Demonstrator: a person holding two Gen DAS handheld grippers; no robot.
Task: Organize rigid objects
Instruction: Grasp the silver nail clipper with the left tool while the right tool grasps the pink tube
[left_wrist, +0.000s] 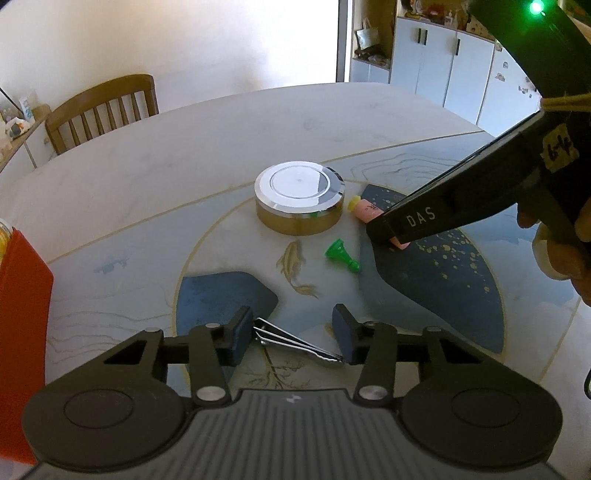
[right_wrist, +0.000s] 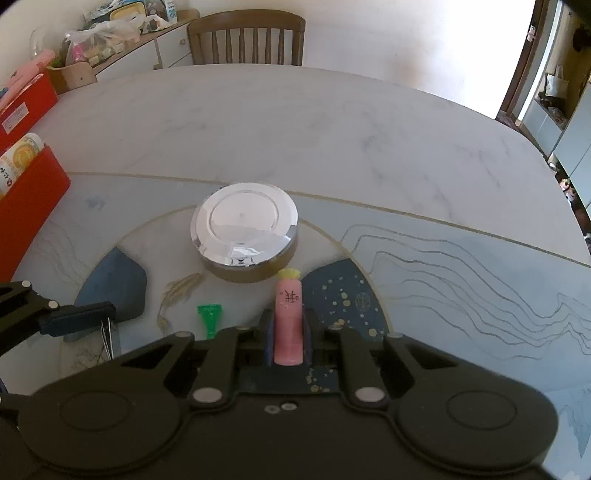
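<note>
Now, on the table (right_wrist: 369, 147), the round tin (right_wrist: 243, 230) sits closed at the centre, and I judge its lid must come off before anything goes in. My right tongs (right_wrist: 289, 332) are clenched on the pink tube (right_wrist: 289, 314) just beside the tin. My left tongs (left_wrist: 291, 338) bracket the nail clipper (left_wrist: 295, 345), pads at both ends, so I would squeeze squarely before lifting; the green pawn (left_wrist: 341, 255) lies loose between.
</note>
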